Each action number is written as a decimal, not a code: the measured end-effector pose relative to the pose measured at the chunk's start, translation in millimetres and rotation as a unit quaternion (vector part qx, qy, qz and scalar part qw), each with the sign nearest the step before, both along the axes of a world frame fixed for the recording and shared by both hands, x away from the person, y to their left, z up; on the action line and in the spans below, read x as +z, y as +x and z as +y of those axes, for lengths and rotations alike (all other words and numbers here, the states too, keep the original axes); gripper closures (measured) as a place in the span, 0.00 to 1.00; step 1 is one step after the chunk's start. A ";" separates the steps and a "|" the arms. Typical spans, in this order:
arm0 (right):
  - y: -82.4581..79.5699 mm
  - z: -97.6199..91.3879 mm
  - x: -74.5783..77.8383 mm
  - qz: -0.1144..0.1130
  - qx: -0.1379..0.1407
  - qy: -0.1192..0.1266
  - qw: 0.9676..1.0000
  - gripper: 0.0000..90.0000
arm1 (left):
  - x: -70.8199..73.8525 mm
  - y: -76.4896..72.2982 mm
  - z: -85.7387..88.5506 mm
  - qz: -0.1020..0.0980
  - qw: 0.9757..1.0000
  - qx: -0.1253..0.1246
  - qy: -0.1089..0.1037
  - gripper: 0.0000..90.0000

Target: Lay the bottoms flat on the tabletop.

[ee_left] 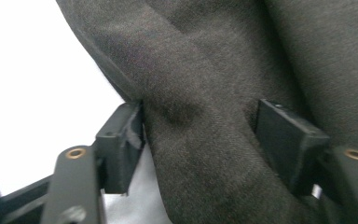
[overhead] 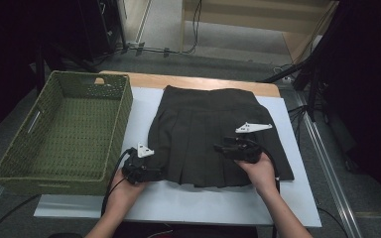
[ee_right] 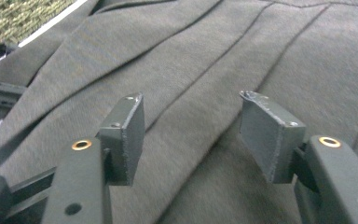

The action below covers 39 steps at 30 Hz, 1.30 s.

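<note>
A dark pleated skirt (overhead: 203, 124) lies flat on the white mat (overhead: 178, 203), waistband at the far side. My left gripper (overhead: 159, 173) is at the hem's near left corner. In the left gripper view it (ee_left: 198, 135) is open, and a raised fold of the skirt (ee_left: 205, 56) runs between its jaws. My right gripper (overhead: 219, 148) hovers over the skirt's lower middle and points left. Its own view shows it (ee_right: 191, 126) open above the pleats (ee_right: 191, 56), with nothing between the jaws.
A green woven basket (overhead: 124, 124), with nothing in it, stands left of the mat; its weave (ee_right: 18, 14) shows at the right gripper view's top left. A wooden table edge (overhead: 203, 82) runs behind the skirt. Cables and dark stands lie on the floor beyond.
</note>
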State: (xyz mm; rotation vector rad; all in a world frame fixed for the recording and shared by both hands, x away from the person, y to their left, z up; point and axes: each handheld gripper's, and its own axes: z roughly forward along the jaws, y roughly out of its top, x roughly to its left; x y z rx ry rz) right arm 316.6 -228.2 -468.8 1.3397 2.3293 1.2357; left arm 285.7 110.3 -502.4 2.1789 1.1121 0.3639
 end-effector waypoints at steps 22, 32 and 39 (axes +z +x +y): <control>56.2 54.0 7.0 0.001 0.023 -0.003 1.000 0.36 | -5.1 -3.9 2.3 -0.003 0.999 -0.009 -0.047 0.74; 82.8 77.6 6.6 0.002 0.022 -0.007 1.000 0.37 | -5.3 -3.6 2.6 -0.003 0.999 -0.010 -0.049 0.73; 102.4 94.9 4.3 0.006 0.018 -0.011 1.000 0.37 | -5.2 -3.5 2.6 -0.004 0.999 -0.011 -0.048 0.73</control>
